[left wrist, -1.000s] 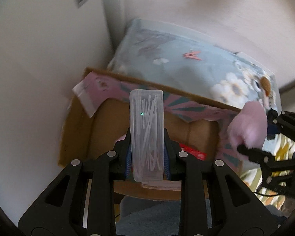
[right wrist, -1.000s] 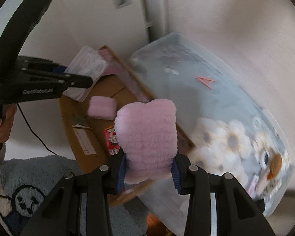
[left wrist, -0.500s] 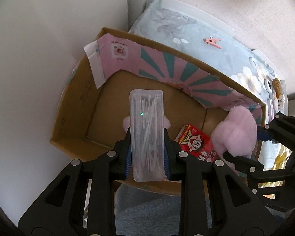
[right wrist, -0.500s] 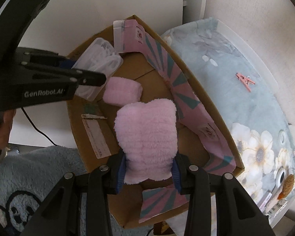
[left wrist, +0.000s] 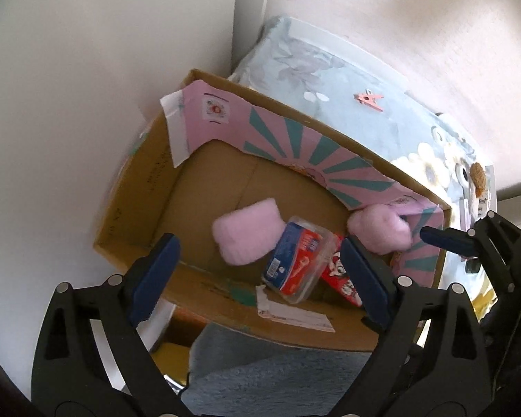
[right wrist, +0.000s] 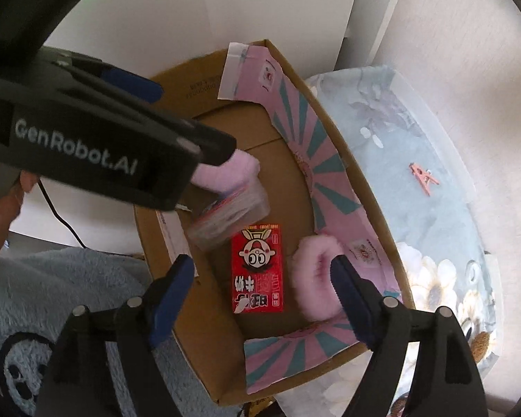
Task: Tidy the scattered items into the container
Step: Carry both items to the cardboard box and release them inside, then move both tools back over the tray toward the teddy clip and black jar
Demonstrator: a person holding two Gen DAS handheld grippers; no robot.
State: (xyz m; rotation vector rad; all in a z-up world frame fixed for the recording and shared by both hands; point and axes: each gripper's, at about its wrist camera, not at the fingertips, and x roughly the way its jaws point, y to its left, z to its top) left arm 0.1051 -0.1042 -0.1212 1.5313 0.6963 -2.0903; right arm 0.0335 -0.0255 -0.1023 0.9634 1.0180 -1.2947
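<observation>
Now that both loads have been let go, the left gripper (left wrist: 257,274) and right gripper (right wrist: 260,292) are seen spread apart and empty over the box (left wrist: 132,187). Near the front, the swab case (left wrist: 295,264) is tipped on the red packet (right wrist: 258,267); the puff (right wrist: 316,274) was dropped right. Farther off, a clip (right wrist: 423,180) is left on the blanket (right wrist: 416,132), probably next.

A pale blue floral blanket (right wrist: 410,146) fills the right side of the right wrist view, with a small pink clothespin (right wrist: 423,178) lying on it at centre right. White wall (left wrist: 69,87) takes up the upper left of the left wrist view. A fuzzy grey-blue rug (right wrist: 48,299) with a cartoon face sits at lower left. A thin black cable (right wrist: 64,222) hangs at the left edge.
</observation>
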